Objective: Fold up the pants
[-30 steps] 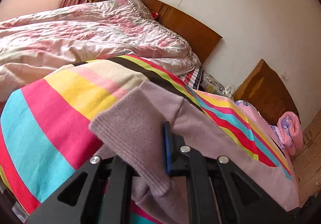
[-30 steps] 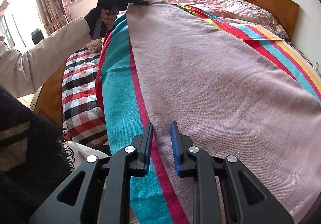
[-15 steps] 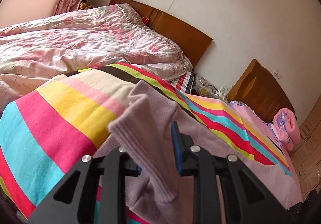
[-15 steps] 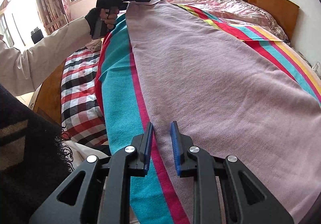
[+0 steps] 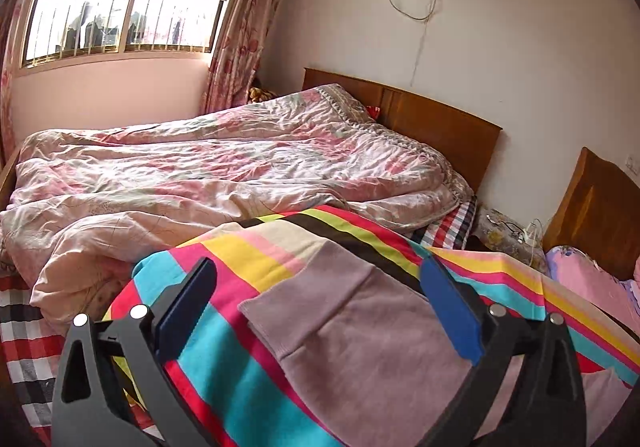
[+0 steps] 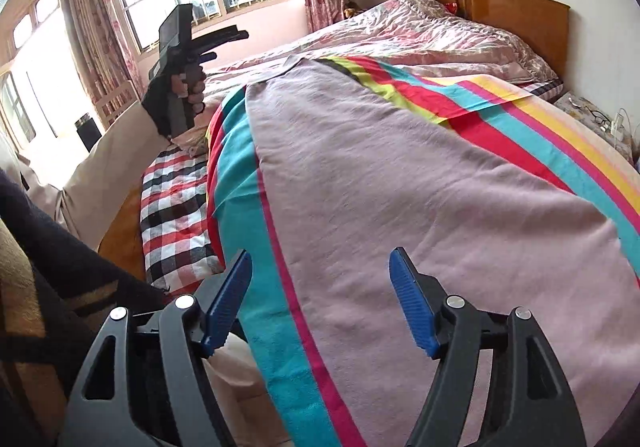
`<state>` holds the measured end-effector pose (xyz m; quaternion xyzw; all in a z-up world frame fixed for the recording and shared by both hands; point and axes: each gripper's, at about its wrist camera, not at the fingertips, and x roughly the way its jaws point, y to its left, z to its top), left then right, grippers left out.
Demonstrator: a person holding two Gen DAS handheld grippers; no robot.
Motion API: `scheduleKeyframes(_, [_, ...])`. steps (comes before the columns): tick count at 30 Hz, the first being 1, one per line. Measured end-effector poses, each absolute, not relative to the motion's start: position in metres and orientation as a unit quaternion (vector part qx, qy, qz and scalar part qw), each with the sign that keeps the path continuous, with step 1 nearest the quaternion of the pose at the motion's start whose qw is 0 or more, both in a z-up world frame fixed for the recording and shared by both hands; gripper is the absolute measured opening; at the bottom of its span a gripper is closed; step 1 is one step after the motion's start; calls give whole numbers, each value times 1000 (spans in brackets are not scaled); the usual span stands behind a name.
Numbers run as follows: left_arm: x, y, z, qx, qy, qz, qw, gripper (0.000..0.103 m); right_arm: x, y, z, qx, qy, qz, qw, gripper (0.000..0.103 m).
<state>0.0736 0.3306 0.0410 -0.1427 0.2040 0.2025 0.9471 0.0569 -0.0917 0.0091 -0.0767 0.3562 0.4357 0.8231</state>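
Mauve knit pants (image 6: pixel 400 183) lie flat along a striped multicolour blanket (image 6: pixel 516 127). In the left wrist view their ribbed end (image 5: pixel 340 311) lies on the blanket (image 5: pixel 224 351), below and between the fingers. My left gripper (image 5: pixel 320 299) is open and empty, lifted above that end; it also shows in the right wrist view (image 6: pixel 208 47), held up past the pants' far end. My right gripper (image 6: pixel 320 287) is open and empty, just above the near end of the pants.
A crumpled pink floral quilt (image 5: pixel 224 171) covers the bed behind, with a wooden headboard (image 5: pixel 432 123) at the wall. A checked sheet (image 6: pixel 172 215) hangs at the bed's left edge. A second headboard (image 5: pixel 596 207) and pink pillows (image 5: pixel 592 283) stand at the right.
Both grippers have opened: the left let go of the pants' ribbed end, which now lies flat, and rose away. The right gripper opened above the near end.
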Motion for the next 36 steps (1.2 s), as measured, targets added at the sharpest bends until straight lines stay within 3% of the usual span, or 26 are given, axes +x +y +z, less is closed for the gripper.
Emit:
scheduleKeyframes(2, [100,272,41,-92,257,121,954,101,88,-105,8,-84,362,375,849,84])
scheduleKeyframes(9, [180,75,-32,48,403,-109,907,101,171,-126,-46,-112,445,235,857,83])
scheduleKeyframes(12, [209,38,-65,115,440,-86,887,101,179,-152,-63,-91,476,213,849,87])
scheduleKeyframes(17, [230,61,-79,55,458,-61,885,102,151,-193,-59,-87,478,203,850,86])
scheduleKeyframes(21, [222,51,-67,91,422,-3,902,100,111,-230,-33,-43,431,187,882,86])
scheduleKeyframes(26, [180,-32,-18,94,356,-86,926,101,75,-306,-22,12,419,118,900,86])
scheduleKeyframes(31, [180,-148,-45,163,388,-205,884,101,58,-346,-50,-10,477,86,875,86])
scheduleKeyframes(36, [204,-149,-82,116,447,-192,866,102,20,-362,-61,-31,473,130,871,84])
